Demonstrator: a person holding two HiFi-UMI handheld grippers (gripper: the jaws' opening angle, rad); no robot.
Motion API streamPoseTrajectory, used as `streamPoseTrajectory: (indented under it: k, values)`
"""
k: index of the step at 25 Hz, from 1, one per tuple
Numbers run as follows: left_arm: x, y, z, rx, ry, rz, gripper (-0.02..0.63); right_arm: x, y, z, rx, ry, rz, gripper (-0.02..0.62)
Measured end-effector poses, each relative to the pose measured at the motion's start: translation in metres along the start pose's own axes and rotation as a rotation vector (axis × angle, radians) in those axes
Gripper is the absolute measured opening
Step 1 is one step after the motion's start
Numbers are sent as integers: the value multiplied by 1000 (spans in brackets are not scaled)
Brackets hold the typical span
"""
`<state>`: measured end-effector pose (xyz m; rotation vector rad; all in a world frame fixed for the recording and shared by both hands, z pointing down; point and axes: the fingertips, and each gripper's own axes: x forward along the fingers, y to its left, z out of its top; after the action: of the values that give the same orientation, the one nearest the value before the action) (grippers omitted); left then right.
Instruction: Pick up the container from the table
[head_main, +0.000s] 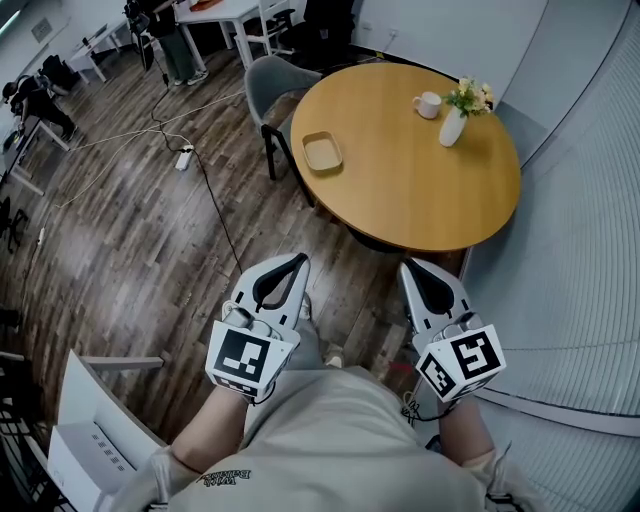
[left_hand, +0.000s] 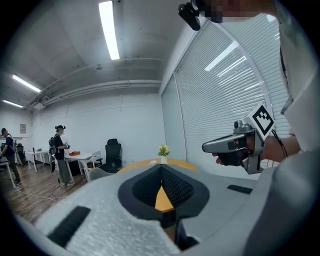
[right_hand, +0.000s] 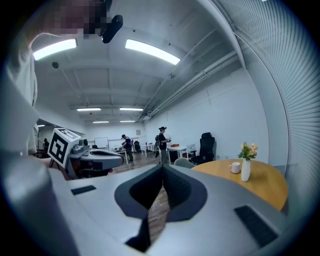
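you held both tools low and close to your body, well short of the table (head_main: 400, 175). i took that for a ready stance before the approach, not a reach. the left gripper (head_main: 298, 262) had its jaws pressed together at the tips with nothing caught between them; only a sliver of table top showed through the gap behind. the right gripper (head_main: 408, 268) was clenched the same way and empty, with floorboards showing through its slot. both would have needed to part before any grasp.

the container (head_main: 322, 152), a shallow tan tray, lay flat on the table just inside the rim on the side nearer your left. it sat close enough to the edge that a jaw could probably have slipped over its low wall from the rim side. the cup (head_main: 427, 104) and the vase (head_main: 452, 127) of flowers stood well apart from it across the table, so nothing crowded it on the table top.

the chair (head_main: 268, 85) stood against the table just beyond the container, which i judged would cramp an approach from that side. a cable (head_main: 205, 180) and its power strip (head_main: 184, 158) lay on the floor off to your left. the boards straight ahead looked open, while the slatted blinds (head_main: 580, 280) curved in close on your right.
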<state>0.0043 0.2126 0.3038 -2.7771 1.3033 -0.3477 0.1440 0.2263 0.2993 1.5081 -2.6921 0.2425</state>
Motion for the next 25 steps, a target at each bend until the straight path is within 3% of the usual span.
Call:
streamPoseTrajectory:
  k: [9,14,25]
  values:
    - [17,-3,3,4,6,-7,20,8,-13,-7,19,-23,0,29]
    - [28,3,-8,44,3,-30,20,19,-17,-15,18,-17,-8,29]
    - [62,51,-15,12,-3,-44,20,74,-29,-14,-3,18,-18,29]
